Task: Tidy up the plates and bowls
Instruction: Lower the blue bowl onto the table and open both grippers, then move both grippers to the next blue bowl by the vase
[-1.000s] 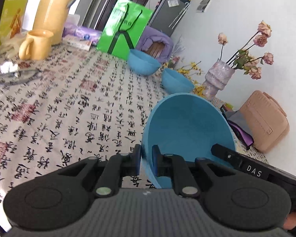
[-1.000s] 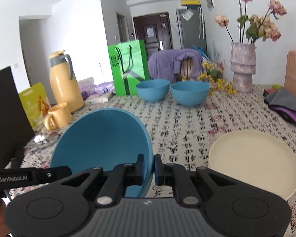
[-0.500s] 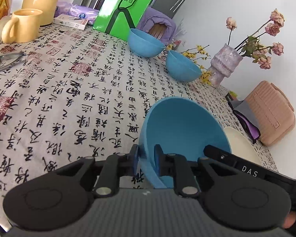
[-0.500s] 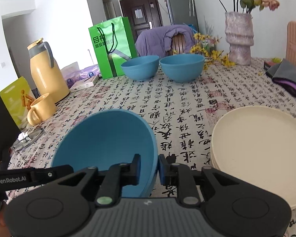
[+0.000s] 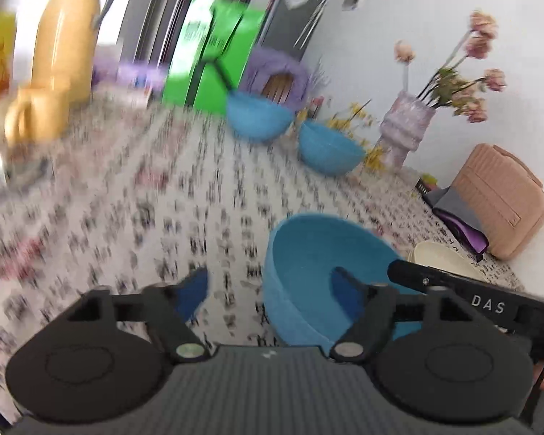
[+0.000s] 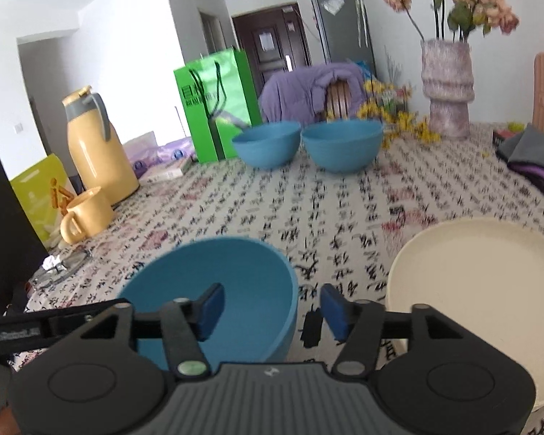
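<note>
A blue bowl (image 5: pixel 319 253) (image 6: pixel 214 282) sits upright on the patterned tablecloth close in front of both grippers. My left gripper (image 5: pixel 268 293) is open, its jaws on either side of the bowl's left rim. My right gripper (image 6: pixel 272 308) is open, its jaws on either side of the bowl's right rim. Neither holds it. A cream plate (image 6: pixel 482 290) (image 5: pixel 442 261) lies just right of the bowl. Two more blue bowls (image 6: pixel 266 145) (image 6: pixel 342 146) stand side by side at the far end; they also show in the left wrist view (image 5: pixel 259 116) (image 5: pixel 330 148).
A yellow mug (image 6: pixel 87 214) and yellow thermos (image 6: pixel 94 145) stand at the left. A green bag (image 6: pixel 217 105) stands behind the far bowls. A vase of flowers (image 6: pixel 448 87), folded cloths (image 6: pixel 533 159) and a pink case (image 5: pixel 500 195) are at the right.
Both grippers opened and let go of the blue bowl. The bowl went from tilted and lifted to resting upright on the table. The left view is blurred by motion.
</note>
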`<state>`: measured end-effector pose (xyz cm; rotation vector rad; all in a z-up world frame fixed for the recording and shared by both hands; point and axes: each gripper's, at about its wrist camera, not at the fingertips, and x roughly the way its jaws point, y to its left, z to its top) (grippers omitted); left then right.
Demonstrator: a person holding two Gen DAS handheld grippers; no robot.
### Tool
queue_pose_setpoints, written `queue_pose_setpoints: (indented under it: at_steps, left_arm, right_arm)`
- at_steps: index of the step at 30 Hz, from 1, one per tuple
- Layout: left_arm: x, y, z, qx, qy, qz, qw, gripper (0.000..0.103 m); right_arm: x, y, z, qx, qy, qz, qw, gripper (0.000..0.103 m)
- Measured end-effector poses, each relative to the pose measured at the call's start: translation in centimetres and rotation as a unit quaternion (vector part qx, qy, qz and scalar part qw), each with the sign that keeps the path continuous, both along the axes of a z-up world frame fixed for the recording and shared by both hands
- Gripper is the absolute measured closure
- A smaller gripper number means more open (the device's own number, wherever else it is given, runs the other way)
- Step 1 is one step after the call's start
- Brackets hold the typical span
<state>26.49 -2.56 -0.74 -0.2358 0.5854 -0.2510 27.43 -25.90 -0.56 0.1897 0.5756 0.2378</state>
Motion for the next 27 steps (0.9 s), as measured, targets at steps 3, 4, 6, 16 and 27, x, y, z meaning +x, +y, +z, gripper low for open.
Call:
queue_pose_setpoints:
  at_steps: [3, 4, 6, 16, 27]
  left_arm:
    - [-2.5, -0.4, 1.0, 0.054, -0.071, -0.010, 0.9960, 0.008]
    - [-3.2, -0.6, 1.2, 0.069, -0.088, -0.010, 0.9937, 0.004]
    - [-4.6, -0.8, 1.4, 0.090, -0.111, -0.012, 0.9897, 0.002]
    - [-9.0, -0.5, 1.3, 0.090, -0.101, 0.000, 0.9907, 0.000]
    - [-10.4, -1.7, 2.3, 0.096, -0.121, -0.006, 0.9880, 0.000]
  right_arm:
    - [-1.5, -0.7, 0.7, -0.006, -0.030, 0.015, 0.999, 0.027]
    - [-2.1, -0.9, 0.9, -0.009, -0.040, 0.017, 0.999, 0.023]
    - [-3.6, -1.3, 1.3, -0.017, -0.063, 0.019, 0.998, 0.018]
    - [-12.1, -2.3, 0.8, -0.128, -0.158, 0.025, 0.979, 0.007]
    - [-13.8, -2.6, 1.2, -0.133, -0.174, 0.029, 0.975, 0.007]
